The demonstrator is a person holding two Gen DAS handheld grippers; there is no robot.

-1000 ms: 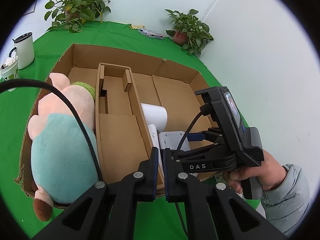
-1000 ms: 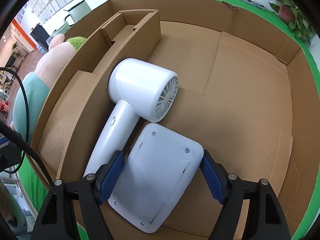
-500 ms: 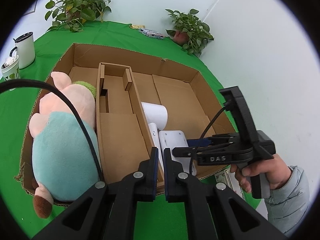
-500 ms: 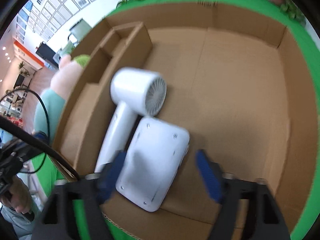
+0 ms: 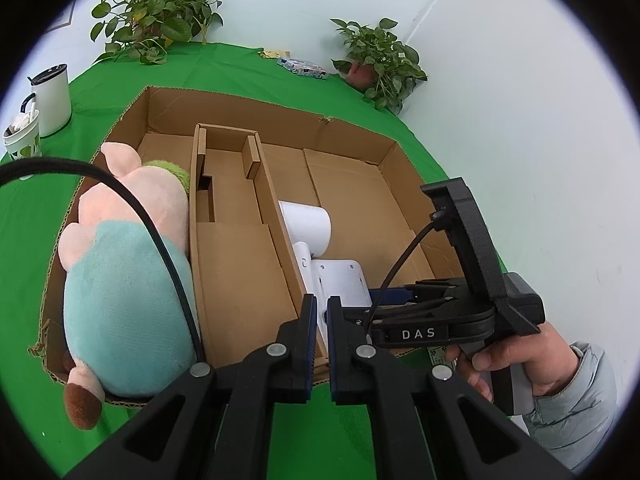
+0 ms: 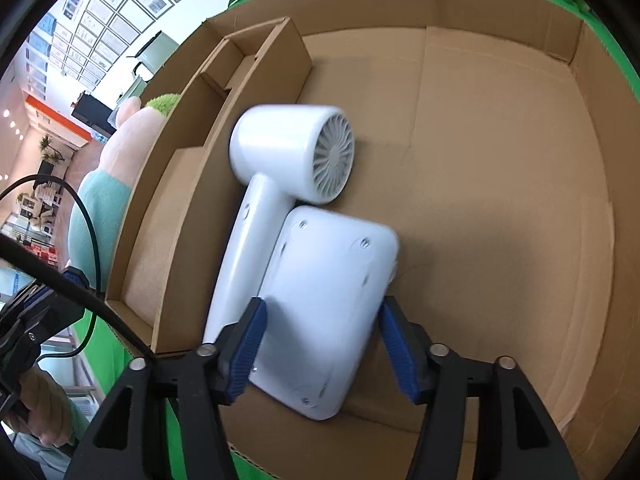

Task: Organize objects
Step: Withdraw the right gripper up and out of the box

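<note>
A: Since a second ago our right tool [image 6: 320,344] has pulled back a little from the white flat device [image 6: 328,304], tilted, and come in again; its jaws closed partway and have just been opening again. The blue pads now stand on either side of the device's near end — we see a gap at the right pad, so nothing is gripped.

B: And the left tool [image 5: 318,320]?

A: Clenched, pads together with nothing between them, hovering over the near edge of the cardboard box [image 5: 352,136]. It has not shifted.

B: Where do our things lie?

A: The white flat device lies on the floor of the box's right compartment, just beside the handle of the white hair dryer [image 6: 288,156], whose handle runs along the cardboard divider [image 5: 276,216]. The plush toy [image 5: 124,272] fills the left compartment — pink head toward the far wall, teal body toward us.

B: And around the box?

A: It sits on the green surface [image 5: 208,68], with two potted plants [image 5: 156,12] at the back and a white mug [image 5: 52,100] at the left.
</note>
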